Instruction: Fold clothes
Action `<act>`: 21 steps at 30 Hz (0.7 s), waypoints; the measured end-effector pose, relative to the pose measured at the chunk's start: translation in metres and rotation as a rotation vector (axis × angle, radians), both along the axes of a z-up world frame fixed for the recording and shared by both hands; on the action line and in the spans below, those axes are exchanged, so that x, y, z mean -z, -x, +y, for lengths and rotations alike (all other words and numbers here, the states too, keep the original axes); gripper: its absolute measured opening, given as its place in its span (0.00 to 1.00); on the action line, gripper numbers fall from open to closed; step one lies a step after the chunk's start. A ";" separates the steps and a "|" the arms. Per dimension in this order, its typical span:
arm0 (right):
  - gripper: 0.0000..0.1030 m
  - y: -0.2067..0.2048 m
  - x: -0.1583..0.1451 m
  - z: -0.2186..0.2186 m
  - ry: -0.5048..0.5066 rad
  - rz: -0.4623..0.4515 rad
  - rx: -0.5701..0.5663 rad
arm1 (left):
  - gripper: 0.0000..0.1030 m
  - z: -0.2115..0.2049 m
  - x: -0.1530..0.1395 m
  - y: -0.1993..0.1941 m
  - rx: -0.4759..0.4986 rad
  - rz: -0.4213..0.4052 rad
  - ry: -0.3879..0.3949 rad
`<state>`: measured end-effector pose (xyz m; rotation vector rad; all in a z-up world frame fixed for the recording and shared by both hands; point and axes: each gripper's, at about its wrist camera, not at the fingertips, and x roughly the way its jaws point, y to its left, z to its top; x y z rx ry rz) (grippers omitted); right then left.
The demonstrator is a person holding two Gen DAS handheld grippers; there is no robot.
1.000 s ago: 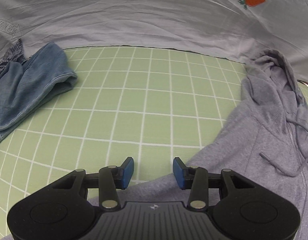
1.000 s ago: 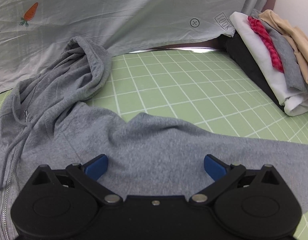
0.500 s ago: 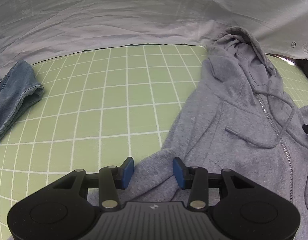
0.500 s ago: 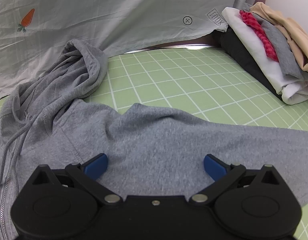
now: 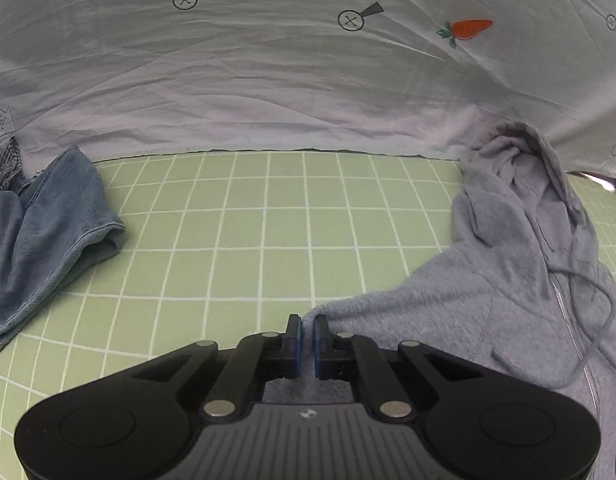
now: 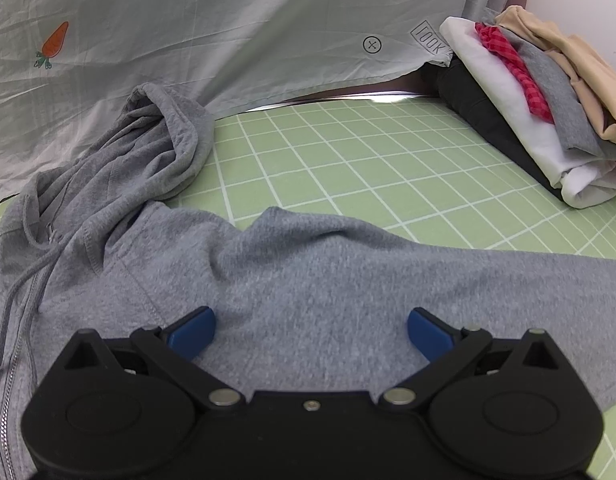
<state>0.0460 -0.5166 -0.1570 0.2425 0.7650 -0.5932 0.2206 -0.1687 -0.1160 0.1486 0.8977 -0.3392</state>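
A grey zip hoodie (image 5: 488,300) lies spread on the green grid mat (image 5: 267,220), with its hood toward the back sheet. In the left wrist view its left edge runs up to my left gripper (image 5: 306,326), whose blue pads are pinched together on that fabric edge. In the right wrist view the hoodie (image 6: 308,280) stretches a sleeve out to the right across the mat (image 6: 368,160). My right gripper (image 6: 311,326) hovers low over that sleeve, wide open, with nothing between its fingers. The hood (image 6: 163,140) sits crumpled at the upper left.
A blue denim garment (image 5: 39,232) lies bunched at the mat's left side. A stack of folded clothes (image 6: 528,100) stands at the right rear. A pale printed sheet (image 5: 267,80) hangs behind the mat.
My left gripper has gone from open to shut on the hoodie's left edge and its view swung back leftward. The right gripper has stayed open over the sleeve.
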 end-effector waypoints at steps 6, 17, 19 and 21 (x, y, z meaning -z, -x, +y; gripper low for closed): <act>1.00 0.001 0.000 -0.002 0.000 -0.004 -0.013 | 0.18 -0.008 0.017 -0.002 -0.045 0.030 -0.040; 1.00 0.034 -0.027 0.001 -0.022 0.003 -0.043 | 0.49 0.060 -0.032 0.072 -0.284 0.018 0.115; 1.00 0.054 -0.032 0.006 -0.050 -0.008 -0.052 | 0.55 0.070 -0.032 0.099 -0.298 0.056 0.150; 1.00 0.075 -0.036 0.010 -0.078 -0.020 -0.061 | 0.55 0.077 -0.024 0.125 -0.293 0.118 0.186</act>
